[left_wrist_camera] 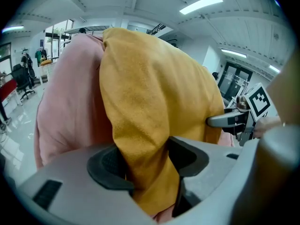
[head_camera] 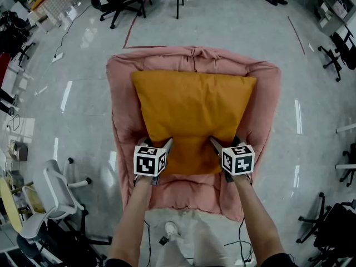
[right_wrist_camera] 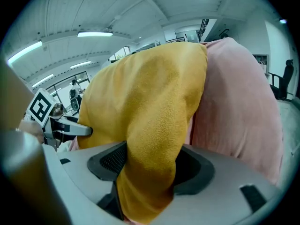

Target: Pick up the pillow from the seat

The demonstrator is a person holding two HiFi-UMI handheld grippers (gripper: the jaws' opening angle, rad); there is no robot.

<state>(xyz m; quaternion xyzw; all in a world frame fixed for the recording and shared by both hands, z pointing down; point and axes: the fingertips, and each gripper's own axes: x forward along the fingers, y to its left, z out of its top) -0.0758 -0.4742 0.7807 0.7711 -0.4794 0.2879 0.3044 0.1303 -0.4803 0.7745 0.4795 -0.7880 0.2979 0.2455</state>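
Note:
A mustard-yellow pillow (head_camera: 192,110) lies on the pink padded seat (head_camera: 123,93), its near edge toward me. My left gripper (head_camera: 154,144) is at the pillow's near left corner and my right gripper (head_camera: 225,143) at its near right corner. In the left gripper view a fold of the pillow (left_wrist_camera: 154,93) is pinched between the dark pads (left_wrist_camera: 105,165) of the left gripper (left_wrist_camera: 147,165). In the right gripper view the pillow's fabric (right_wrist_camera: 150,102) fills the gap of the right gripper (right_wrist_camera: 150,165), touching both pads (right_wrist_camera: 110,161). Each gripper view shows the other gripper at the pillow's far side.
The pink seat's raised rim (head_camera: 194,54) surrounds the pillow on three sides. A white office chair (head_camera: 55,196) stands at the near left and black chairs (head_camera: 334,227) at the near right. A cable and plug (head_camera: 165,235) lie on the glossy floor by my feet.

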